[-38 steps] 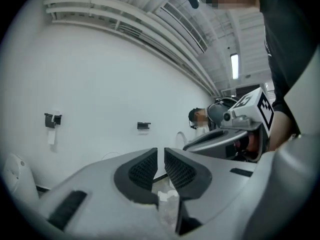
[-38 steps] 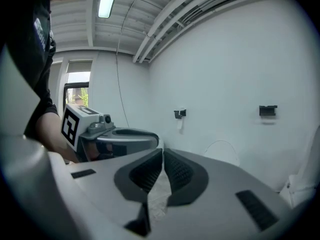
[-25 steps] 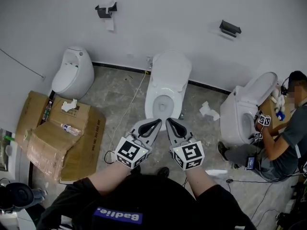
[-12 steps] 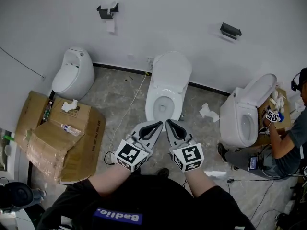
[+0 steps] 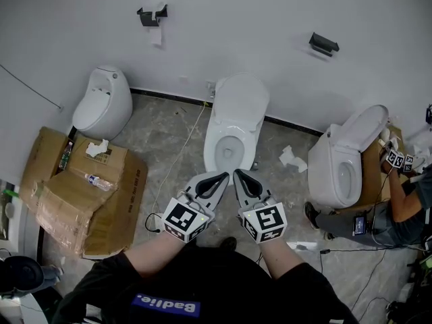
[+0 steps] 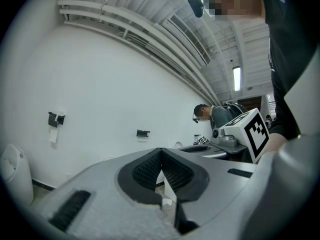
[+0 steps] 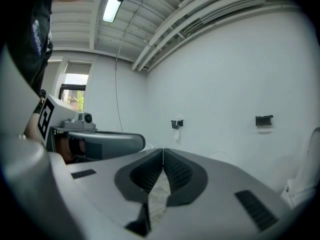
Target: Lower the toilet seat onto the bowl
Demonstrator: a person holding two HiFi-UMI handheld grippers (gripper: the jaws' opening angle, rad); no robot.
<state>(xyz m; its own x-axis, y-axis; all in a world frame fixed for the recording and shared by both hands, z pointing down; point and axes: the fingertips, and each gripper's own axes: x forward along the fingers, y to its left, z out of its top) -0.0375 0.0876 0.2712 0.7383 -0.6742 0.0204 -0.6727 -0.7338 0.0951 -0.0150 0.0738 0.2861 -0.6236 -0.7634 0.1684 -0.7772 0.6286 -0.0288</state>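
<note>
Against the white wall, at the middle of the grey floor (image 5: 169, 137), stands the toilet (image 5: 233, 130). Its bowl (image 5: 228, 147) is open and its toilet seat (image 5: 240, 97) is raised with the lid, leaning back on the wall. Whether a ring lies on the rim I cannot tell.

Both grippers hang just in front of the bowl, side by side, touching nothing. The left gripper (image 5: 219, 175) has its jaws pressed together on nothing, and so does the right gripper (image 5: 240, 174). Each gripper view shows the ribbed pads meeting at the tips.

Flattened cardboard (image 5: 81, 194) lies at the left, and a second toilet (image 5: 341, 160) stands at the right, a crouching person (image 5: 401, 204) beside it.
</note>
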